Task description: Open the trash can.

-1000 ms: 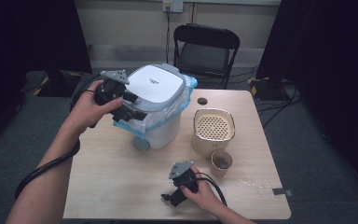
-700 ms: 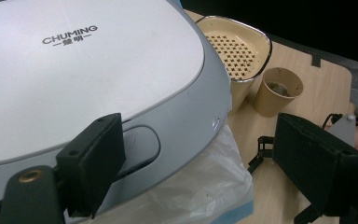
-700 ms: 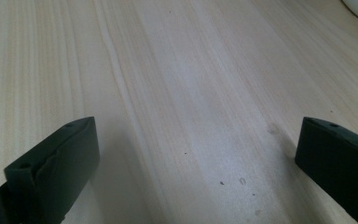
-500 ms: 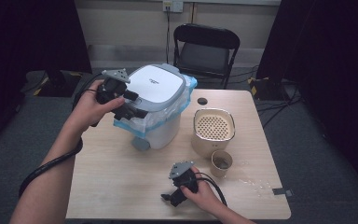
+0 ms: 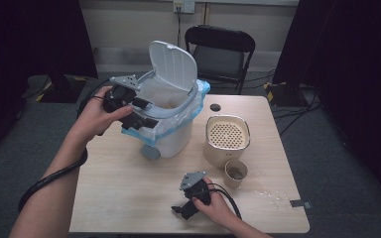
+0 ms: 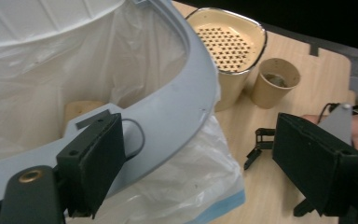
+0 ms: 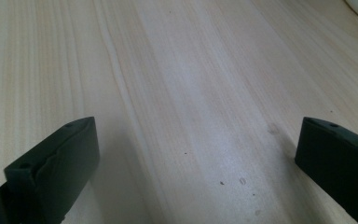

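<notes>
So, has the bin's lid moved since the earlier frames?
Yes. The lid has swung up from flat on the bin; it now stands open, reaching toward the chair behind.

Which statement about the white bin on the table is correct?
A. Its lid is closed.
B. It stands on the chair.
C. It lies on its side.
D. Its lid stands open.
D: the bin has its lid tipped up behind the opening, showing the bag liner inside.
</notes>
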### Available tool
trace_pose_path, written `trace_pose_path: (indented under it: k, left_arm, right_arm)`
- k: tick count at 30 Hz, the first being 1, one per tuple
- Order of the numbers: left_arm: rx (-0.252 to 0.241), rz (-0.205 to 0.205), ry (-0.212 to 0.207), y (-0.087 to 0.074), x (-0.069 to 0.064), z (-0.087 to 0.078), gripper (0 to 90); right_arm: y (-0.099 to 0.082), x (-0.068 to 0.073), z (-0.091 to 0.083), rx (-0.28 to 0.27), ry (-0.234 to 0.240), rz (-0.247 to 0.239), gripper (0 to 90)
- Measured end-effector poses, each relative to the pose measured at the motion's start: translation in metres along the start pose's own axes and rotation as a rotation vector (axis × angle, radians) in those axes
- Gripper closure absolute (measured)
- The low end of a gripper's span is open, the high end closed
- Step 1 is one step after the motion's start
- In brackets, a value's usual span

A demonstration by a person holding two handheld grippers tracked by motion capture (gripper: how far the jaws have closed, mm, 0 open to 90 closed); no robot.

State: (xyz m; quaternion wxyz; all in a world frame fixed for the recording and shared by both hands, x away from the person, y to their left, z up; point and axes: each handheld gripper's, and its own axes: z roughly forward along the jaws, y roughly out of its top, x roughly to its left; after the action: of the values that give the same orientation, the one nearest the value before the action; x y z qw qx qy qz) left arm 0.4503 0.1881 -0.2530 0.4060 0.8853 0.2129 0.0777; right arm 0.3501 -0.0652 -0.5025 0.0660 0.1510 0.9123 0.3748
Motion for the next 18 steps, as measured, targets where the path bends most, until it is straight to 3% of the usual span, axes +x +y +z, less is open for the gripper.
trace_pose_path:
  k: [6,18]
  left_arm:
    - [-0.058,0.01,0.0,-0.008,-0.01,-0.007,17.7]
    - [-0.078,0.021,-0.027,-0.033,-0.032,-0.015,17.2]
  right_arm:
    - [0.0,0.001,0.0,0.003,-0.001,0.012,0.0]
    - [0.0,0.0,0.0,0.003,-0.001,0.009,0.0]
